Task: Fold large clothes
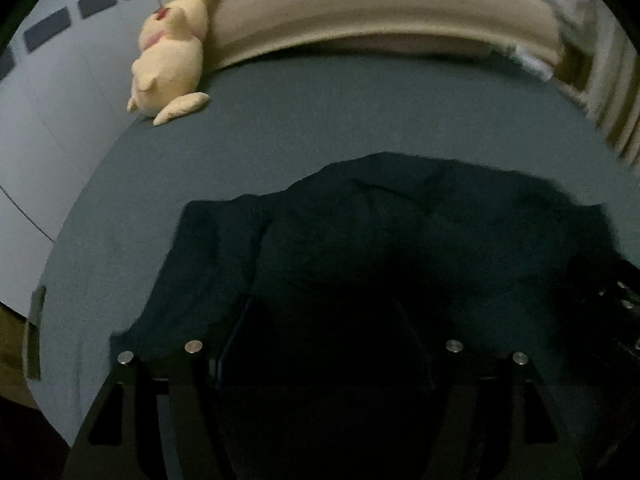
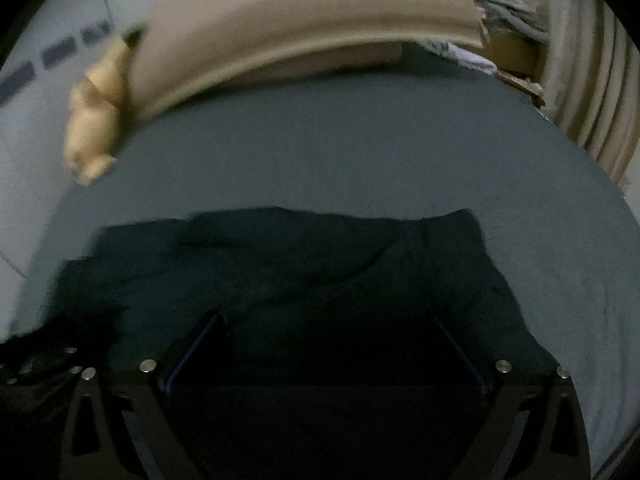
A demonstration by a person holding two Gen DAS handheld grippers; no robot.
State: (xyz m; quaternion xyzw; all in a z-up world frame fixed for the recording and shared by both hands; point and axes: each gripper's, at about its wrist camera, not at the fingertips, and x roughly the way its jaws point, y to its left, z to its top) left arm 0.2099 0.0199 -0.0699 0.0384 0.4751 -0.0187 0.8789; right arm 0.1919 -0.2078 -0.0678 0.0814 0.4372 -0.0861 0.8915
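Grey bed sheet point(image 1: 320, 120) under dark garment point(image 1: 400, 232), tan headboard point(image 1: 360, 12) behind; both tongs point(image 1: 324, 312) point(image 2: 328, 324) spread, empty.

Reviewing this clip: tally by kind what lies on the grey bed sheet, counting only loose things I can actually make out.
Dark garment: 1
Yellow plush toy: 1
Whitish cloth bundle, at the far corner by the beige headboard, too blurred to identify: 1
Total: 3 on the sheet
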